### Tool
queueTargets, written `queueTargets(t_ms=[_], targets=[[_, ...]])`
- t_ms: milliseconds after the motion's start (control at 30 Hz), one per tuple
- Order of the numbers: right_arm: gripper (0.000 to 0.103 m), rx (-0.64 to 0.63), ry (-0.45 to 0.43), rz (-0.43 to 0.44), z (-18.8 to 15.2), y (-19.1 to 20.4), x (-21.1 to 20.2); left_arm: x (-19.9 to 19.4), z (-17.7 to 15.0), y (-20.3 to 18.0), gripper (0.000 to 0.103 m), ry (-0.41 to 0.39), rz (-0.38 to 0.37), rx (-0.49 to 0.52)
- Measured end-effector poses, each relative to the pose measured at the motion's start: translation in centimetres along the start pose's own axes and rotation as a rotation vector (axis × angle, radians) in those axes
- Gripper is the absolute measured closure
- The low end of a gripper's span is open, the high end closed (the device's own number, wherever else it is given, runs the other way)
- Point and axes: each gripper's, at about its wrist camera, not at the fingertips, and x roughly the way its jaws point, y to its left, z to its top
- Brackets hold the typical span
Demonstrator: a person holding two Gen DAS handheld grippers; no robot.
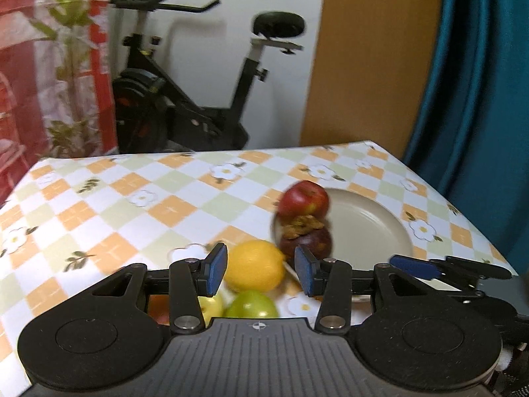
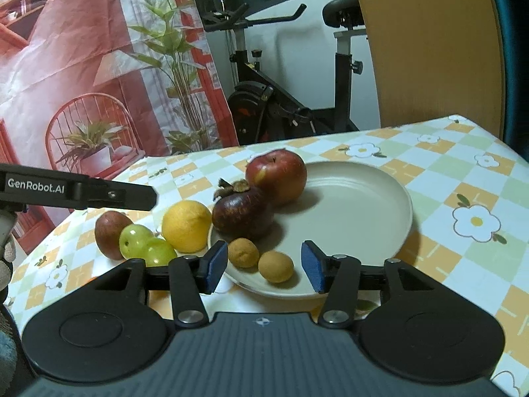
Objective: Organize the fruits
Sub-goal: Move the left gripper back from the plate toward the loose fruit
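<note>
A cream plate [image 2: 363,198] holds a red apple [image 2: 277,175], a dark mangosteen [image 2: 243,213] and two small brown fruits [image 2: 243,252]. Left of the plate, on the tablecloth, lie a yellow lemon [image 2: 186,226], two green fruits [image 2: 135,240] and a reddish-brown fruit [image 2: 110,233]. My right gripper [image 2: 264,268] is open at the plate's near rim, its pads clear of the nearer brown fruit [image 2: 276,266]. My left gripper [image 1: 261,269] is open above the lemon [image 1: 256,266] and grips nothing. One of its fingers [image 2: 132,195] hovers over the loose fruit.
The checked, flowered tablecloth [image 1: 132,205] ends at a far edge and a right edge. Behind the table stand an exercise bike [image 1: 185,99], a printed red backdrop [image 2: 82,66], a wooden panel [image 1: 373,59] and a teal curtain [image 1: 479,99].
</note>
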Motion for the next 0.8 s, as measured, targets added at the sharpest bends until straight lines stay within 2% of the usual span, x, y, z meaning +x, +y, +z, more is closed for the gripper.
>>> queueTargets(t_ms=[133,333,500,800], targets=[[0.05,-0.005,-0.008,0.005,0.1,0.6,-0.3,-1.2,-0.4,1.9,0.056,-0.005,0.009,-0.051],[0.05,-0.021,0.016,0.034,0.0,1.7,-0.2,-1.8,-1.4,4.1,0.056,0.03,0.023,-0.132],[0.039,-0.071,0.025,0.051,-0.2,2.8,-0.4,-2.0,-1.7,4.2,0.056,0.036,0.023,-0.141],[0.039,-0.14,0.068,0.102,-1.2,4.5,-0.1,-2.3,-2.9,3.6,0.056,0.057,0.011,-0.103]])
